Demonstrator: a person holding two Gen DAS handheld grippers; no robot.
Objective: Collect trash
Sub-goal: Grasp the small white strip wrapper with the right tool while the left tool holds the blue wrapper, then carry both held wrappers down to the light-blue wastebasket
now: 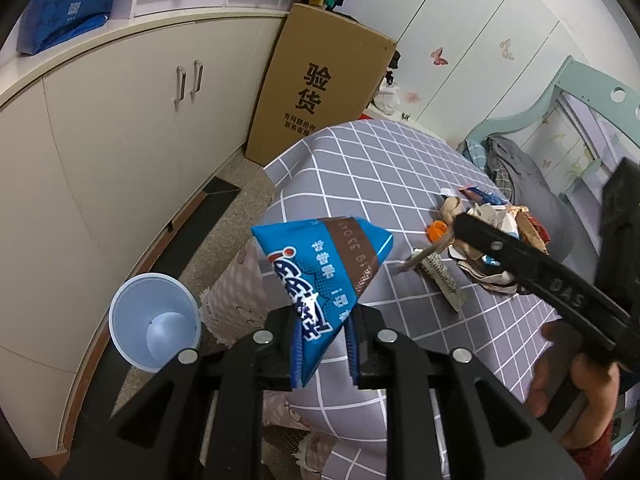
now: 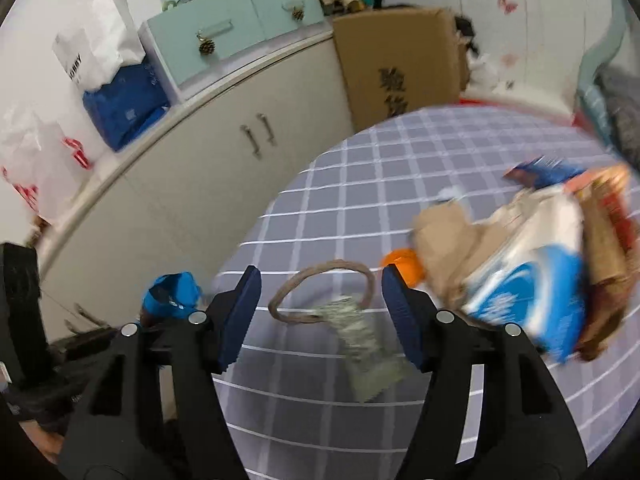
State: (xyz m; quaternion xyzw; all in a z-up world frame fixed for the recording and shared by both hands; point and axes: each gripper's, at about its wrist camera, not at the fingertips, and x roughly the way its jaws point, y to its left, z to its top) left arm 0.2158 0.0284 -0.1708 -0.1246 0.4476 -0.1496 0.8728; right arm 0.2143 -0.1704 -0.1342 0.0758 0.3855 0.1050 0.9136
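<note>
The left gripper (image 1: 323, 354) is pinched almost closed on the lower corner of a blue foil snack wrapper (image 1: 320, 276), which stands up between its pads, above the near edge of the table (image 1: 380, 168) with its grey white-checked cloth; the pale blue plastic bin (image 1: 154, 320) stands on the floor, well to the left of that wrapper and lower down, its mouth open; the drop is not yet made, and the wrapper is not over the bin. The right gripper (image 2: 320, 312) is wide open and holds nothing; between its jaws, on the table, lie a loop of brown paper cord (image 2: 320, 294) and a flat strip of clear plastic (image 2: 368, 356); just right of the cord sits the pile of crumpled wrappers and paper (image 2: 532, 264), with an orange cap (image 2: 402, 266) at its near edge. Risks, as I judge them: the light wrapper, let go early, could flutter past the bin onto the floor; the thin cord may slip through closing pads; the right view is blurred, so a hasty closure could knock the pile.
</note>
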